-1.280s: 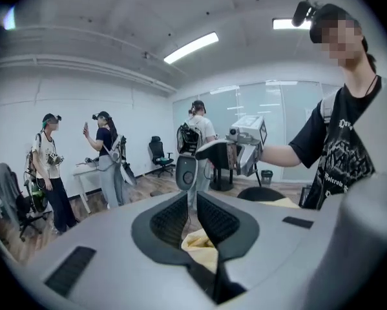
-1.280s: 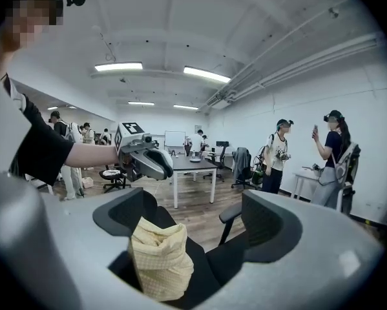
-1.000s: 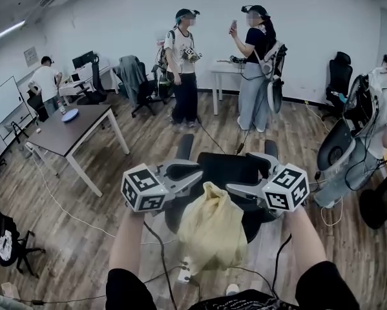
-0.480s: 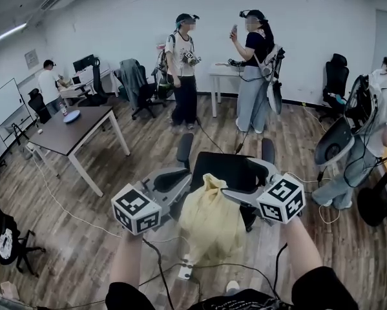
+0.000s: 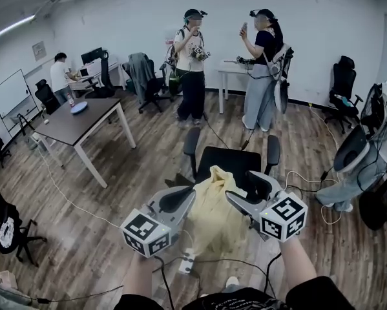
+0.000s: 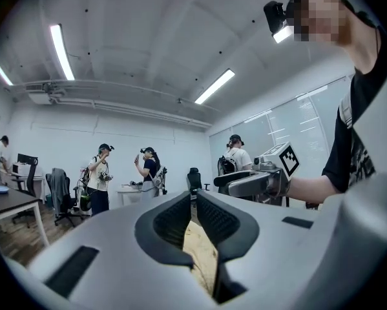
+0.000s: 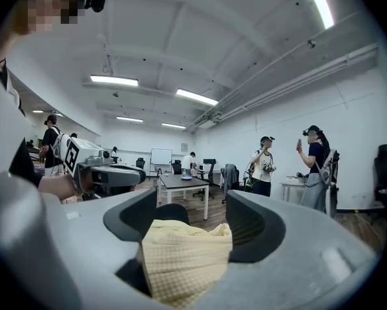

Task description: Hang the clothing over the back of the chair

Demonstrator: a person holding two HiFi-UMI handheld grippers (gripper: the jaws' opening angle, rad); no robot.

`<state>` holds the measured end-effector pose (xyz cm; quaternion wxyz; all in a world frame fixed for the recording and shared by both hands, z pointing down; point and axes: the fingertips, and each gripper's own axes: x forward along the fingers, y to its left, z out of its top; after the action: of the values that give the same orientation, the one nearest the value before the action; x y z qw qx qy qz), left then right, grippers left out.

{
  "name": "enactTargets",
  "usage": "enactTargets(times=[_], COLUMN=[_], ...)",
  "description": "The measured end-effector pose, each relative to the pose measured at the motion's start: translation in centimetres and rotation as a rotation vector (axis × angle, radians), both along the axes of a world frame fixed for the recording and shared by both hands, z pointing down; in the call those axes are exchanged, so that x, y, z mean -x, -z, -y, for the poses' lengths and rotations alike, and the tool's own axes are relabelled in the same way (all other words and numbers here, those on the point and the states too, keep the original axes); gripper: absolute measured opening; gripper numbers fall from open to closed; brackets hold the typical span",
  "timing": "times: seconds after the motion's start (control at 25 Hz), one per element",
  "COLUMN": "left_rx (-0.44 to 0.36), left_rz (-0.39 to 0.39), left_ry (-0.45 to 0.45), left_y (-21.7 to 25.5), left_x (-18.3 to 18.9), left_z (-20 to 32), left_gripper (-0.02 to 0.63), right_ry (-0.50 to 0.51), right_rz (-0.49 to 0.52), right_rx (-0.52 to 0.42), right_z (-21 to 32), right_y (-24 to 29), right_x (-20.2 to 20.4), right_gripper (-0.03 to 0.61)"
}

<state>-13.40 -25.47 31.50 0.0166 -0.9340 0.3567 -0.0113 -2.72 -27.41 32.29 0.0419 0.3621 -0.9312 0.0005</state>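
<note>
Over the back of the black chair [image 5: 240,163] the yellow clothing [image 5: 212,205] is seen hanging, its length falling down the near side, toward the person. Whether its top already rests on the chair back or is carried just in front of it cannot be told from the head view.

The garment is gripped at 2 places near its top, 1 on each side, and both grippers are held level. This is judged to be so that the cloth is kept spread and can be settled evenly across the back, not dropped in a heap.

The left gripper [image 5: 188,196] is closed on the cloth: in the left gripper view [image 6: 192,199] its jaws meet at the tips, and a thin fold of the clothing [image 6: 203,257] is pinched between the pads, running back toward the throat.

The right gripper [image 5: 240,187] has just been closing. In the right gripper view [image 7: 192,205] its jaws stand well apart, yet a thick bunch of the clothing [image 7: 183,257] fills the gap from pad to pad — it appears to be pressed on both sides, so a grip on a bulky fold is judged, not an empty hold.

Behind the chair, a dark table [image 5: 83,124] and 2 standing people [image 5: 194,63] are well apart from the work.
</note>
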Motion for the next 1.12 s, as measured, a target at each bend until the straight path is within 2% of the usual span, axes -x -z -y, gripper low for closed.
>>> enactTargets(times=[0.32,0.48,0.76,0.96,1.12], left_rx=[0.072,0.076,0.124,0.156,0.172], left_rz=[-0.112,-0.086,-0.11,-0.101,-0.117], left_ry=[0.085,0.116,0.164,0.199,0.186], left_y=[-2.5,-4.2,-7.1,-9.8,-11.4], left_x=[0.3,-0.2,0.0,0.4,0.2], left_z=[-1.4,-3.1,-5.1,-6.9,-8.8], left_gripper=[0.028,0.028,0.028,0.028,0.028], right_ry=[-0.023,-0.034,-0.066,-0.051,-0.038], right_rz=[-0.003,0.012,0.0,0.012,0.045], right_rx=[0.024,0.018,-0.041,-0.038,-0.017], right_z=[-2.1,-3.5,-5.7,-8.4,-10.4], right_y=[-2.2,-3.1,-4.4,-6.6,-8.5], right_x=[1.3,2.2,3.9,5.3,5.8], right_gripper=[0.293,0.245,0.176,0.126,0.067])
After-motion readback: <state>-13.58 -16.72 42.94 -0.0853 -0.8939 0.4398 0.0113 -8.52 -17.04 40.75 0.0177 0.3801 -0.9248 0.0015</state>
